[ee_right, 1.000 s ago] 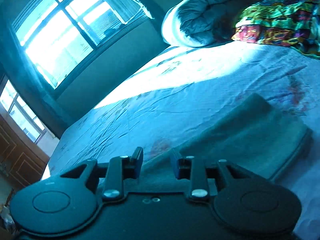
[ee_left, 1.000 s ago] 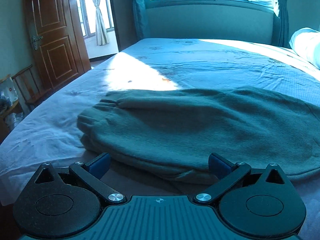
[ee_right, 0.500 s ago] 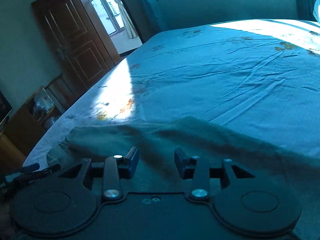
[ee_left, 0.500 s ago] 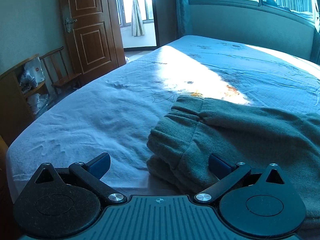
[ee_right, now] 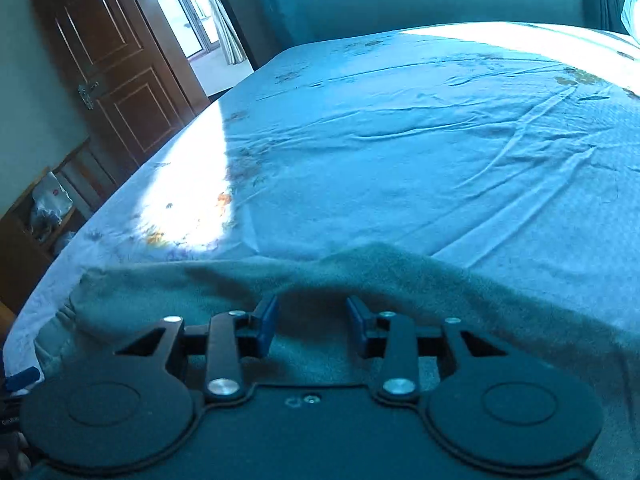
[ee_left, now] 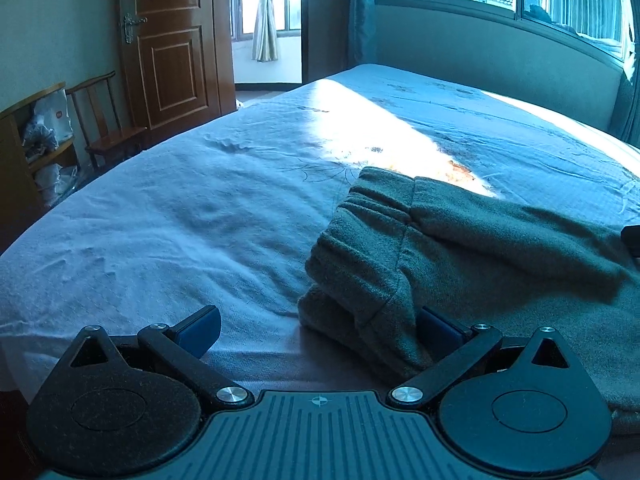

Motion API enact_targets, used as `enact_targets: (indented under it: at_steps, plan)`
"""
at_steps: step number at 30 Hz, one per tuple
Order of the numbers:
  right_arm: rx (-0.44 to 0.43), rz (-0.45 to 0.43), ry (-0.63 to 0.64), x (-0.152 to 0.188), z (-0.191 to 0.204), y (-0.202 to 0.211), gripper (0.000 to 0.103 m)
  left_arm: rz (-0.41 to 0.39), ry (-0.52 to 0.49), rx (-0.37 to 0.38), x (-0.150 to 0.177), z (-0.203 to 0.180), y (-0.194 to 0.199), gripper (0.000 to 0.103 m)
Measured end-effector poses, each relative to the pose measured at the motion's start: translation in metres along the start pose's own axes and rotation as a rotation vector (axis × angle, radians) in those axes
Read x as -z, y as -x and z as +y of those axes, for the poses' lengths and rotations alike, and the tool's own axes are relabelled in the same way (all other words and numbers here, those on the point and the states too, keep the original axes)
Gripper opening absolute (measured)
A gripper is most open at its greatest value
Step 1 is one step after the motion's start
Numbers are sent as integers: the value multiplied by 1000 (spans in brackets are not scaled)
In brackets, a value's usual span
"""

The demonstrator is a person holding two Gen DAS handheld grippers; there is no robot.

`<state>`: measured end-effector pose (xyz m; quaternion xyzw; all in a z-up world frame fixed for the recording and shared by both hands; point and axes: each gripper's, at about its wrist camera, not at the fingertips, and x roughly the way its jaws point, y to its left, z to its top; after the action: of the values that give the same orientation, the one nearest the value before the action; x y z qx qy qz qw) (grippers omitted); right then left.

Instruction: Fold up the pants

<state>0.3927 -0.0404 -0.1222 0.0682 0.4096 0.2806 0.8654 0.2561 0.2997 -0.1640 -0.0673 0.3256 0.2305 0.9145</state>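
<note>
Both views had swung toward the door end of the bed (ee_left: 168, 216), where the pants (ee_left: 472, 264) lay lower right. Left gripper (ee_left: 316, 326) stood wide open, straddling the cuffed end, evidently to grasp it; right gripper (ee_right: 312, 320), partly open, gripped nothing above the cloth.

Grey-green pants (ee_left: 480, 256) lie on a pale blue flower-printed sheet (ee_left: 200, 216); brown door (ee_left: 172, 40).

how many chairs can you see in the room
1: a wooden chair stands against the wall left of the bed, beside the brown door. Others may be hidden outside the views.
</note>
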Motion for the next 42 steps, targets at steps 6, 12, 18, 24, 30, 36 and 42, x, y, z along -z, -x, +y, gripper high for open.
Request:
enact_targets:
  at_steps: [6,12,18,24,30,36,42]
  plan:
    - [181,-30,-64,-5,-35,15,26,2,-13,5,0,5,2,103]
    - [110,-166,-81,13,-66,99,56,-18,13,0,3,8,14,103]
    - [192,-242,-130,56,-108,185,62,-27,14,20,11,1,34,103]
    - [304,-400,-317,115,-169,278,64,-18,23,38,23,-12,56,103]
    - [414,-547,-581,180,-242,347,66,-32,-62,97,29,-67,72,103]
    - [451,-572,-665,208,-278,365,66,-16,-100,174,30,-135,86,103]
    - [387,-630,-840,243,-318,375,65,-9,-156,305,46,-218,113,103]
